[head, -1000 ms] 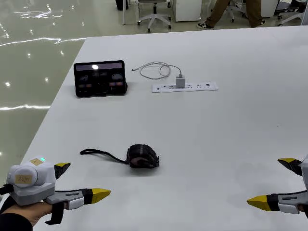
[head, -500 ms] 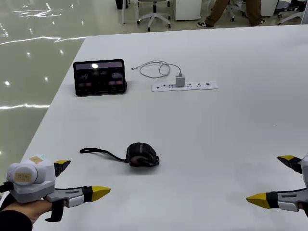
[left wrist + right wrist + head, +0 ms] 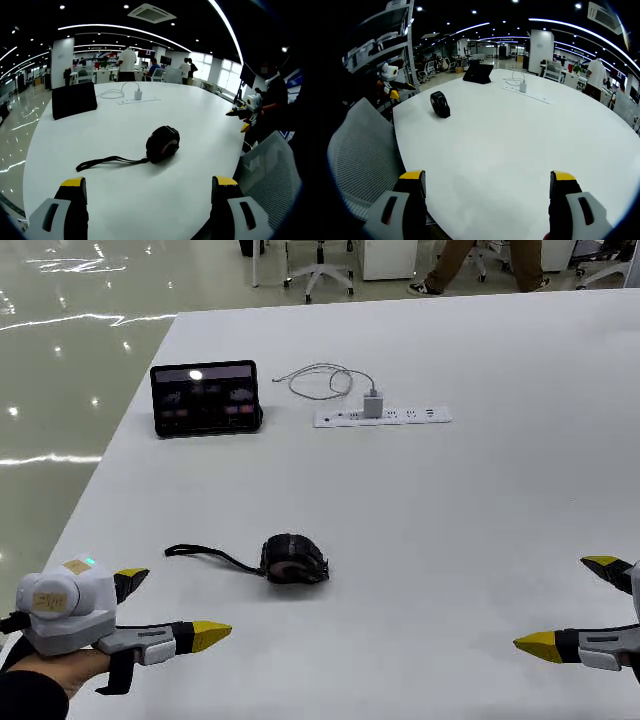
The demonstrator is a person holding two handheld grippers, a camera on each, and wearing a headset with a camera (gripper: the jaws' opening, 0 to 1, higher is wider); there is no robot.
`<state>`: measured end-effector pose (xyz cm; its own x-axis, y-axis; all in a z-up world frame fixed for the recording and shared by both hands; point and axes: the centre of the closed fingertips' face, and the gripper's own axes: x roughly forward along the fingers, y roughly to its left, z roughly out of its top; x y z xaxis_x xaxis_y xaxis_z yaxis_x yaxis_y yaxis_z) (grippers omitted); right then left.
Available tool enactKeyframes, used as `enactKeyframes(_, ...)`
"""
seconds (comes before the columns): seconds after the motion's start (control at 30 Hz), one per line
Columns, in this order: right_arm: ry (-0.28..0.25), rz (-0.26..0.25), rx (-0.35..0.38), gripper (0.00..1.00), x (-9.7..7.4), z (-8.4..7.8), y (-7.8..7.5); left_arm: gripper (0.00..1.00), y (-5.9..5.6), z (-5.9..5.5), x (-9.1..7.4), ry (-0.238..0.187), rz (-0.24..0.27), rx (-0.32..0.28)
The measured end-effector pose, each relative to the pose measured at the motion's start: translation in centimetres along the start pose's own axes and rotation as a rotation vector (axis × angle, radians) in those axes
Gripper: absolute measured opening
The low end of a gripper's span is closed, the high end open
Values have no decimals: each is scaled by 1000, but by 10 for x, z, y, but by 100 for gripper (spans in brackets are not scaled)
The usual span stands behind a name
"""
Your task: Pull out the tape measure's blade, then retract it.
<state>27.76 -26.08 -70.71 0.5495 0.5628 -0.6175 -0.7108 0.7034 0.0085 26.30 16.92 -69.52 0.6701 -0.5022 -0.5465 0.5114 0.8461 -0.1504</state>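
A black tape measure (image 3: 295, 560) lies on the white table (image 3: 420, 510), its wrist strap (image 3: 205, 555) trailing to the left and its blade wound in. My left gripper (image 3: 171, 605) hovers open at the near left corner, short of the tape measure (image 3: 163, 143), which sits ahead between its yellow-tipped fingers (image 3: 74, 183). My right gripper (image 3: 575, 605) is open at the near right edge, far from the tape measure (image 3: 440, 104). Nothing is between either pair of jaws.
A dark tablet (image 3: 205, 398) stands at the far left. A white power strip (image 3: 382, 417) with a charger and coiled cable (image 3: 322, 383) lies behind the middle. A mesh chair (image 3: 362, 160) is at the near edge. People stand beyond the table.
The head camera has tilted a little, shifting everything slightly up. Both grippers stay open and nearly still; the tape measure has not moved.
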Motion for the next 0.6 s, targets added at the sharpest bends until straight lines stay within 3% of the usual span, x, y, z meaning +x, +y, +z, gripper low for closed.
enactKeyframes(0.27,4,6,4,100,1,-1,1,100,5,-9,6,44,9,10)
enactKeyframes(0.47,3,14,-1,100,4,1,1,100,6,-7,11,59,-11,11)
enactKeyframes(0.6,7,23,-9,100,7,3,2,100,2,-3,16,61,-45,42)
